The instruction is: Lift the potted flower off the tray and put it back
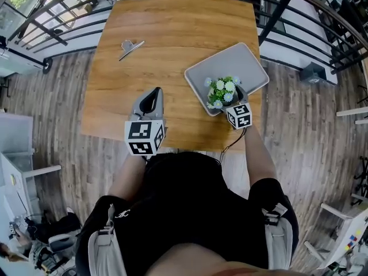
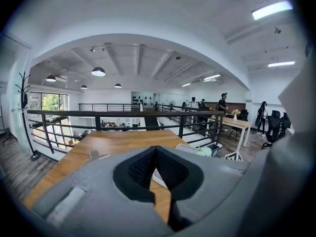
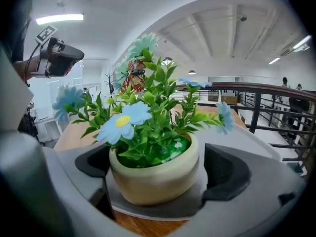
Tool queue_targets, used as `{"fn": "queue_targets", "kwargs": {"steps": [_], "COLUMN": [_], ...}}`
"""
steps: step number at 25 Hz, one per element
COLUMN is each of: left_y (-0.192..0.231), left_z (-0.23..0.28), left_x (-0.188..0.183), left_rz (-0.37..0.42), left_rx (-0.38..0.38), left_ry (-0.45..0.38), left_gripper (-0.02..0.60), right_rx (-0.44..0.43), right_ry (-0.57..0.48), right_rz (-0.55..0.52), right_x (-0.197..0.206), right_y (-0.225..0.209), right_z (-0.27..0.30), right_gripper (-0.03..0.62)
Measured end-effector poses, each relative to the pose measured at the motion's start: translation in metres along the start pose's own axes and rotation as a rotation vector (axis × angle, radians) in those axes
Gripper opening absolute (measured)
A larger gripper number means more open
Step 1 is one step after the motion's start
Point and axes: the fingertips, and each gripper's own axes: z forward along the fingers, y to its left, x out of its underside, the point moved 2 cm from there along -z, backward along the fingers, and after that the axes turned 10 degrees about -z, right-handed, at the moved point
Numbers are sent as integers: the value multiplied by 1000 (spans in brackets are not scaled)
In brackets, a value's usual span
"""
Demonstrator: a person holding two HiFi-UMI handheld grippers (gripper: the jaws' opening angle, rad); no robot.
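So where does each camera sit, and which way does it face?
Head view: on the person's head, facing steeply down at the brown wooden table; torso, arms, left gripper and right gripper show.
Left gripper view: on that gripper, facing across the table to the black railing; its shut jaws show.
Right gripper view: on that gripper, facing the cream pot of blue flowers between its open jaws.
All three share the flat grey tray.

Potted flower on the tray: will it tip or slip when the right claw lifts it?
The small cream rounded pot looks smooth and narrows downward, so it may slip. Its blue flowers and green leaves stand tall but look plastic and light, so tipping seems unlikely.
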Motion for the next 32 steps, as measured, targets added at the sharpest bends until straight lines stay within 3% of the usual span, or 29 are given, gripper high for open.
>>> {"fn": "queue_targets", "kwargs": {"steps": [6, 16, 23, 32], "left_y": [10, 35, 45, 35], "left_z": [-6, -13, -11, -7], "left_x": [4, -3, -13, -28], "left_rz": [-16, -54, -76, -77], "left_rx": [-46, -83, -37, 66], "left_ry": [7, -17, -49, -80], "left_gripper": [12, 12, 12, 12], "right_rx": [-31, 67, 133, 255], "right_ry": [-12, 36, 99, 0], "right_rz": [-17, 29, 39, 94], "right_x": [-5, -17, -23, -74], "right_y": [3, 13, 24, 19], "right_z": [12, 29, 28, -6], "right_gripper": [566, 566, 563, 561]}}
